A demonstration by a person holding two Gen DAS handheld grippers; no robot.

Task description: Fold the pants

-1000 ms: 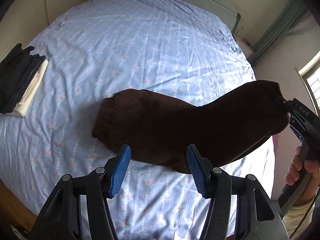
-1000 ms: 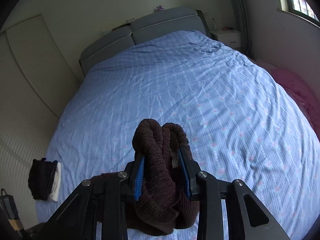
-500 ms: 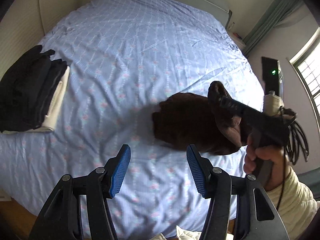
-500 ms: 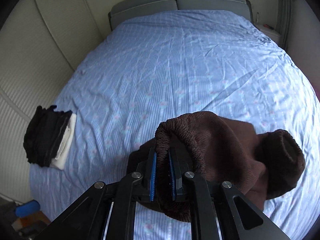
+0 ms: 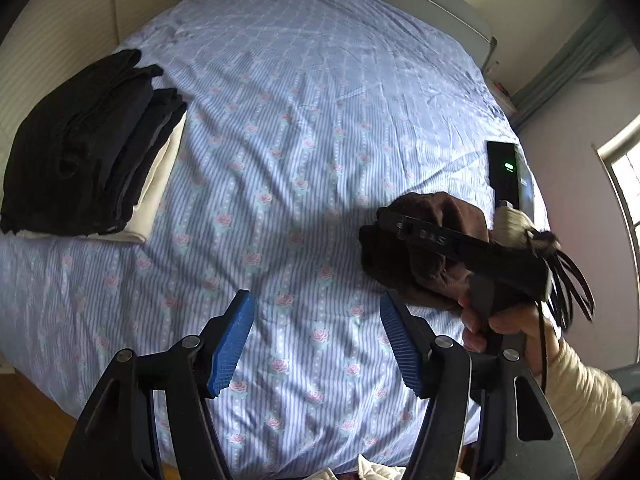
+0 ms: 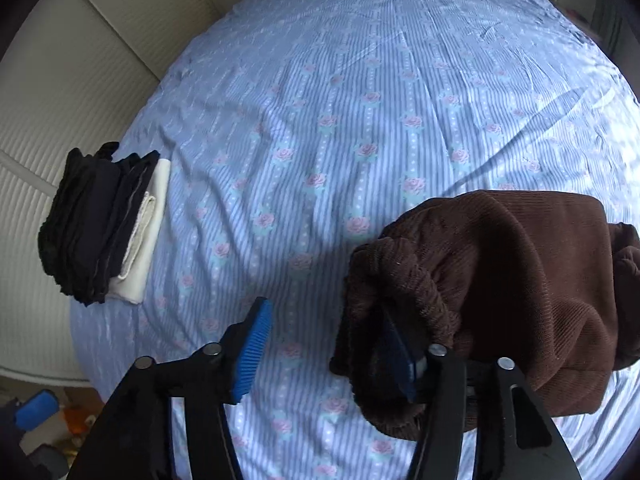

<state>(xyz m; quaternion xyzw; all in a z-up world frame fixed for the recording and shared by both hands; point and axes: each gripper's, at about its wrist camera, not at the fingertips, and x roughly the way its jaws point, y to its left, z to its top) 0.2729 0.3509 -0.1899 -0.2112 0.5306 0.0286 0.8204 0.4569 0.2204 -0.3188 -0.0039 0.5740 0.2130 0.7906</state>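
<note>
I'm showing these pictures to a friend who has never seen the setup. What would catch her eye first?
Probably the brown pants, bunched on the blue flowered bedsheet and draped over one finger of the open right gripper. Next, the stack of folded dark clothes at the bed's left edge, and the open, empty left gripper.

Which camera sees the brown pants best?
The right wrist view: the brown pants fill its right side, ribbed fabric and folded cuff clear, draped over one finger of the open right gripper. The left wrist view shows only a small bundle partly hidden behind that gripper.
</note>
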